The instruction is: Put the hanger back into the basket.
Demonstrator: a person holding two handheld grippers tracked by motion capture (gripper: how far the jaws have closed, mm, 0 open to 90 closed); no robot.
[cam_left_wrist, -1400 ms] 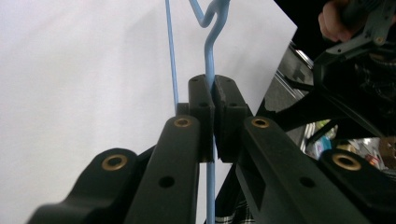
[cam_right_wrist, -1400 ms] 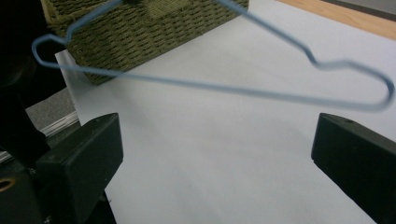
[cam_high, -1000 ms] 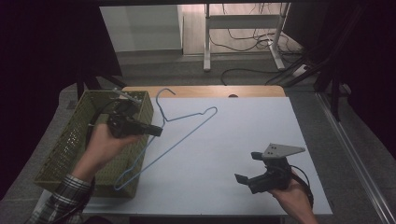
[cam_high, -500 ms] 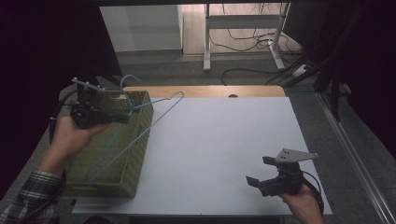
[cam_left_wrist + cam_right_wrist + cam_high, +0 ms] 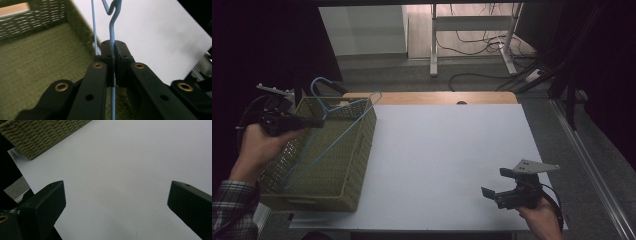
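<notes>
Blue wire hanger (image 5: 328, 131) is clamped in the left gripper (image 5: 314, 123) above the woven basket (image 5: 343, 172). Step: stowing. Next: lower, then release. Right gripper (image 5: 498, 187) rests wide, empty, over the counter (image 5: 447, 155).

One camera looks down from high up, two ride close behind the jaws, and all see the woven basket (image 5: 343, 165).
</notes>
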